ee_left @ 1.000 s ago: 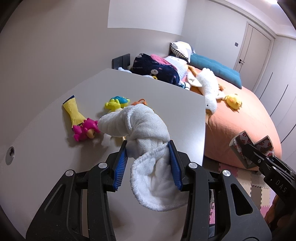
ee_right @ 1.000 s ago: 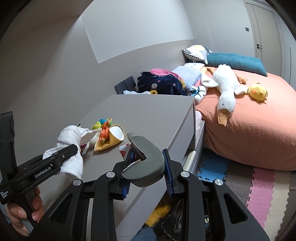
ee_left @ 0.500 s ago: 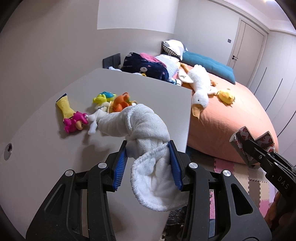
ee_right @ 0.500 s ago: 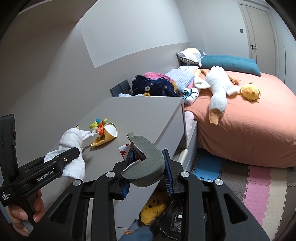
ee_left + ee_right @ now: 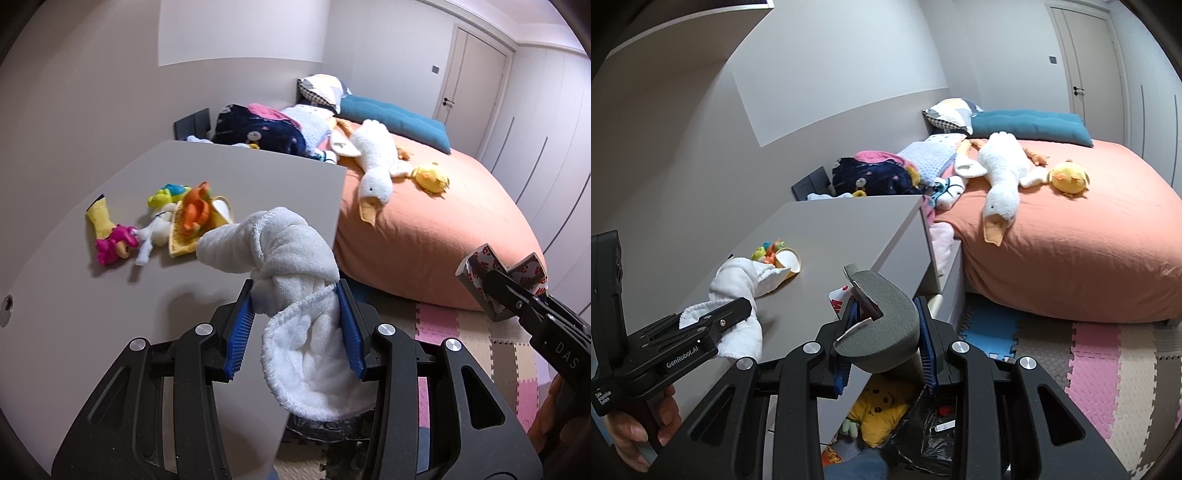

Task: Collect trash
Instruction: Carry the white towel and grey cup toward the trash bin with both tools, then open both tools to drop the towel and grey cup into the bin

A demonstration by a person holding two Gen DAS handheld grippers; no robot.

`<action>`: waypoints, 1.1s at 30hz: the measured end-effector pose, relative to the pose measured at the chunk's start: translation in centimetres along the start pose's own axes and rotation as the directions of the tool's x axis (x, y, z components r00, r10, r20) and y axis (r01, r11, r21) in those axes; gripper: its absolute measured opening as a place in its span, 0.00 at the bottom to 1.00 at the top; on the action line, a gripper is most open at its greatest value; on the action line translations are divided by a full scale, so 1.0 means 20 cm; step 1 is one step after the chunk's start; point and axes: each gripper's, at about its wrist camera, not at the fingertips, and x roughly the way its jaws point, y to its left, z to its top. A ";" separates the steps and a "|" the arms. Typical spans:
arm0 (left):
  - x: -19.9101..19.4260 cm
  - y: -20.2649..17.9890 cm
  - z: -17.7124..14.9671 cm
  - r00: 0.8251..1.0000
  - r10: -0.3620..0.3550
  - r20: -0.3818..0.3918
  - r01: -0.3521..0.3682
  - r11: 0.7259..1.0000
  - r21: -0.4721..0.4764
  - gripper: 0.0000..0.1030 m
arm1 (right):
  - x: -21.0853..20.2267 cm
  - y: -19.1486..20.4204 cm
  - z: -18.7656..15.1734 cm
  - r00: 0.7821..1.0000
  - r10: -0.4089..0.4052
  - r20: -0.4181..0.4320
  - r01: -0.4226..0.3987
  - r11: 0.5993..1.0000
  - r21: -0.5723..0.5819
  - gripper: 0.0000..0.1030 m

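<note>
Since a second ago, both grippers have been carried off the desk (image 5: 236, 177) edge toward the floor mats; the grips are unchanged. The left gripper (image 5: 295, 317) is clamped on one knotted cloth (image 5: 288, 258), held over the desk edge. The right gripper (image 5: 886, 332) is clamped on one grey foam piece (image 5: 886, 317), above a black bag (image 5: 923, 424). One toy cluster (image 5: 162, 221) is left on the desk.

We saw a white cloth (image 5: 291, 254) | grey foam piece (image 5: 882, 325), red-and-white print inside | beige table (image 5: 236, 173) | orange bed (image 5: 436, 229) | white goose plush (image 5: 373, 158) | pink, blue and cream floor mat (image 5: 1104, 354).
</note>
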 end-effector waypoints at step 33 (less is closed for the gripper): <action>0.17 -0.52 -0.14 0.985 -0.116 -0.127 0.143 0.964 0.223 0.45 | -0.12 -0.45 -0.06 0.989 -0.149 -0.012 0.149 0.980 0.132 0.31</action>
